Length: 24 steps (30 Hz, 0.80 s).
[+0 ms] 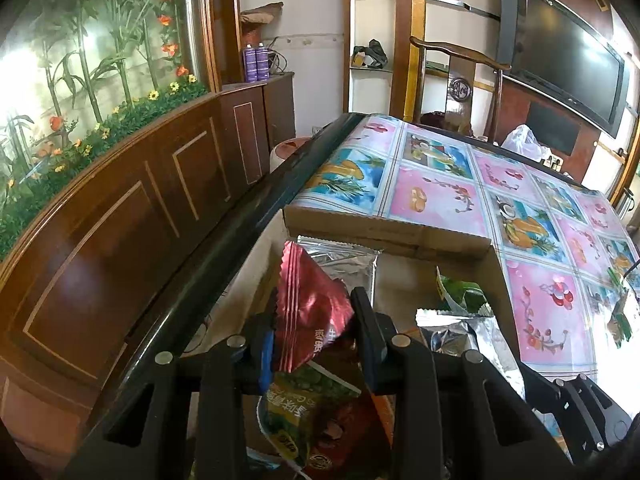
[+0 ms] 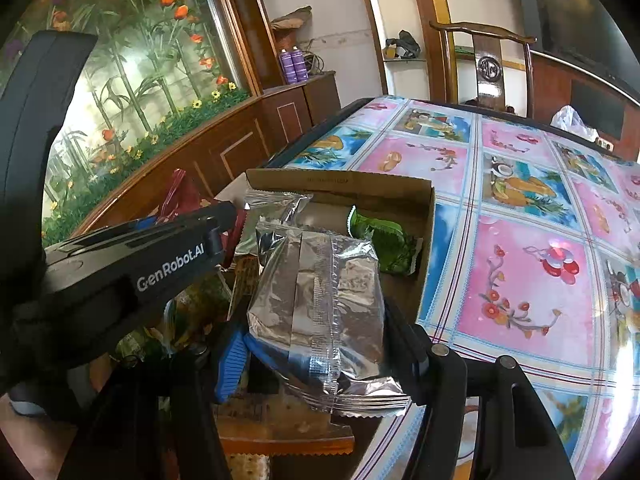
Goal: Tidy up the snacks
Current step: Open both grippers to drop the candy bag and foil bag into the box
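Note:
My left gripper [image 1: 316, 320] is shut on a red foil snack packet [image 1: 308, 300] and holds it over the open cardboard box [image 1: 384, 232]; the gripper body also shows in the right wrist view [image 2: 132, 256]. My right gripper [image 2: 316, 344] is shut on a silver foil snack packet [image 2: 320, 304], held at the box's near side. Inside the box lie another silver packet [image 2: 276, 204] and a green packet [image 2: 384, 240]. A green and red snack bag [image 1: 308, 404] lies under my left gripper.
The box stands at the left edge of a table with a pink and blue patterned cloth [image 2: 520, 208]. A wooden cabinet wall [image 1: 120, 220] runs close on the left. A wooden chair [image 2: 488, 68] stands at the far side. A cracker pack [image 2: 280, 428] lies below my right gripper.

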Each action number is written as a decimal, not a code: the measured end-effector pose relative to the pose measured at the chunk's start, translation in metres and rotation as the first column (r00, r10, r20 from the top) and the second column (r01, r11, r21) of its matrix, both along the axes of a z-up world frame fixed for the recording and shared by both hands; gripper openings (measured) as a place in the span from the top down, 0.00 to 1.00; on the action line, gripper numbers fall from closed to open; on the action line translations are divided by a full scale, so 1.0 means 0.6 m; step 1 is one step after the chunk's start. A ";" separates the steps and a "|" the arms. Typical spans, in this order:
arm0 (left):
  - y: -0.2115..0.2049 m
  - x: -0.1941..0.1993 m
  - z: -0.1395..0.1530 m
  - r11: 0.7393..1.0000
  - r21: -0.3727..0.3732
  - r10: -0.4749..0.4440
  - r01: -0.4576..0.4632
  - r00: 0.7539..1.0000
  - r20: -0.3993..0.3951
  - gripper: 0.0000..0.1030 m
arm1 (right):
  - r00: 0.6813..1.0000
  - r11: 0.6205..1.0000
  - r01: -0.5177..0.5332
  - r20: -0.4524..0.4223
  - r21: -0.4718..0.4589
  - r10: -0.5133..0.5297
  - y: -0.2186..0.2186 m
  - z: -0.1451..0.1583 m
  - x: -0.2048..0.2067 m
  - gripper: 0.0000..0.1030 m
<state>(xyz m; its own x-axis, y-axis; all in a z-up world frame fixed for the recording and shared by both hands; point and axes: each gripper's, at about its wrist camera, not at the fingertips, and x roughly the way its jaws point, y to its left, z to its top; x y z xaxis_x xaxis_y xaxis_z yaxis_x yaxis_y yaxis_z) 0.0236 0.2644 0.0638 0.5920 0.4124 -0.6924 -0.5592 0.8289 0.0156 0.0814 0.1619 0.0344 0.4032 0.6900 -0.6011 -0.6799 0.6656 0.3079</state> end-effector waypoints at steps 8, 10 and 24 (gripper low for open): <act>0.000 0.000 0.001 1.000 0.002 0.006 -0.006 1.000 -0.001 0.69 | 1.000 1.000 -0.006 0.024 -0.013 0.006 -0.001 0.003 -0.012 0.35; -0.001 0.000 0.002 1.000 0.005 0.006 -0.006 1.000 -0.001 0.69 | 1.000 1.000 -0.010 0.025 -0.013 0.011 -0.001 0.004 -0.014 0.35; 0.003 -0.004 0.013 0.999 0.018 0.036 -0.037 0.999 0.022 0.46 | 0.997 0.999 -0.044 0.068 -0.025 0.045 -0.016 0.011 -0.045 0.35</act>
<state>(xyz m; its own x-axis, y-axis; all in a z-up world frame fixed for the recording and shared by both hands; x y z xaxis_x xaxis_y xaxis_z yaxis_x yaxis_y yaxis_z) 0.0212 0.2663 0.0716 0.5909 0.4467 -0.6718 -0.5893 0.8077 0.0187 0.0543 0.1526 0.0413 0.4130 0.6944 -0.5893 -0.7279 0.6405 0.2446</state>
